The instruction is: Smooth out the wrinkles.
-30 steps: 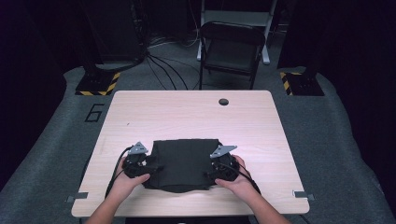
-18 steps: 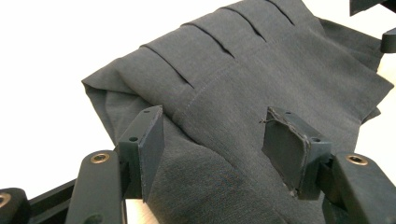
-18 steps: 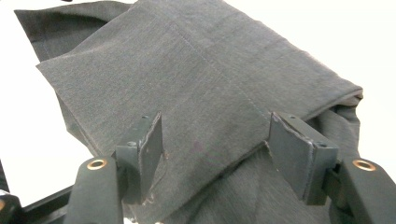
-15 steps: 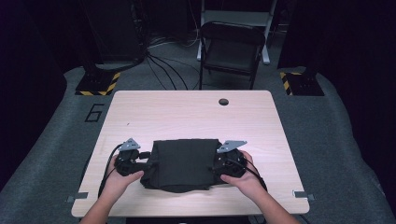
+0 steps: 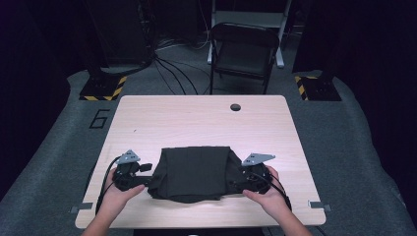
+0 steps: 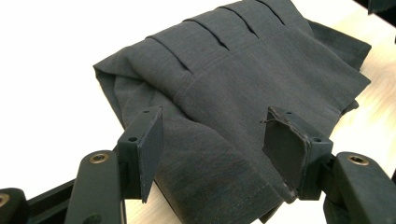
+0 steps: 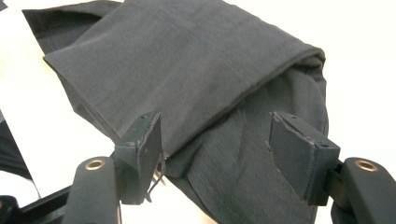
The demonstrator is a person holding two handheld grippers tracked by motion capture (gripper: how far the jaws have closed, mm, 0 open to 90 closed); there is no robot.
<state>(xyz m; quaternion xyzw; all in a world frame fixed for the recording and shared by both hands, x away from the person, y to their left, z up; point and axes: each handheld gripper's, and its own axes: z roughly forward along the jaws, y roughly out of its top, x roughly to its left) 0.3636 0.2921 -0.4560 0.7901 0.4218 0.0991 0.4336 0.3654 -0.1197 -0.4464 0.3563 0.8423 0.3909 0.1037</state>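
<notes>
One dark folded garment (image 5: 193, 172) is lying near your edge of the table (image 5: 196, 118), and its underside and inner layers are staying hidden beneath the top fold. In the left gripper view its pleats (image 6: 224, 35) are showing, while the far corner is running out of the picture. Your left gripper (image 5: 146, 174) and right gripper (image 5: 235, 178) are sitting at the cloth's two sides, jaws spread, the cloth's edge lying between the pads without being pinched. Compared with a second ago, both hands are sitting farther apart, and the garment is looking flatter and squarer. Most of the tabletop beyond the cloth is lying bare up to the small round hole (image 5: 235, 106), and a chair (image 5: 243, 54) is standing past the far edge.
</notes>
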